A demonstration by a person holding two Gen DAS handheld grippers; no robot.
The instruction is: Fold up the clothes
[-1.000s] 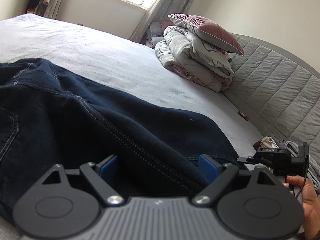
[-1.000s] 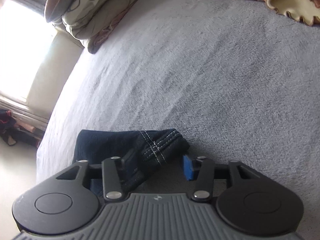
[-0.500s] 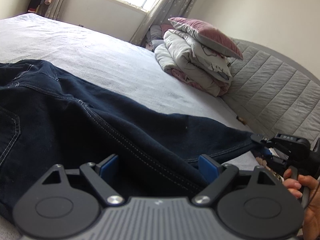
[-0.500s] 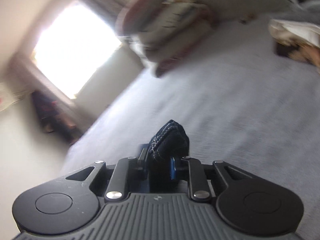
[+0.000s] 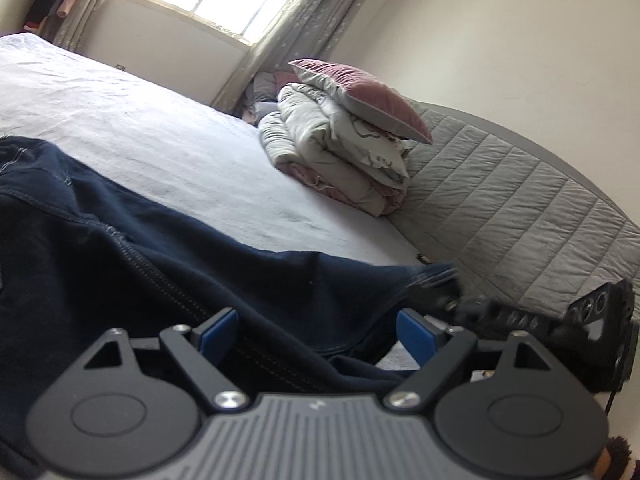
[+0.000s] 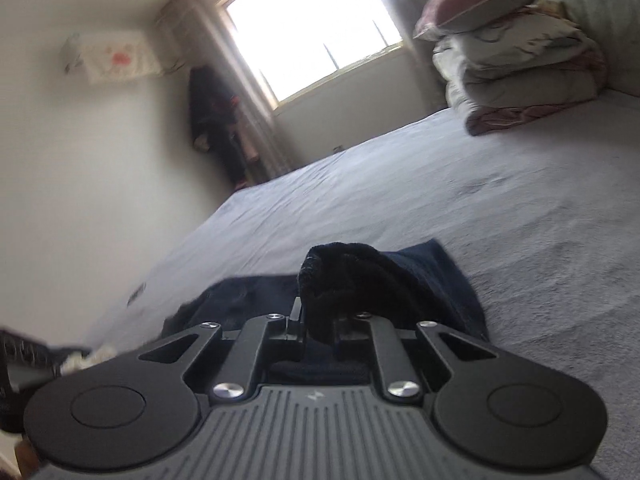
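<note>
Your right gripper (image 6: 318,326) had its jaws closing almost together on a bunched fold of the dark jeans (image 5: 120,264), the cloth pinched between the pads and humped up above them. Your left gripper (image 5: 316,330) had its jaws spread wide, its blue pads (image 5: 218,330) set either side of the denim and not pressing it. The jeans lay spread across the grey bed (image 5: 168,152), one leg end raised at your right gripper, near the quilted headboard (image 5: 520,208).

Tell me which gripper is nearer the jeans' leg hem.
Right. The right gripper is closing on the leg hem; the left gripper sits open farther up the jeans.
</note>
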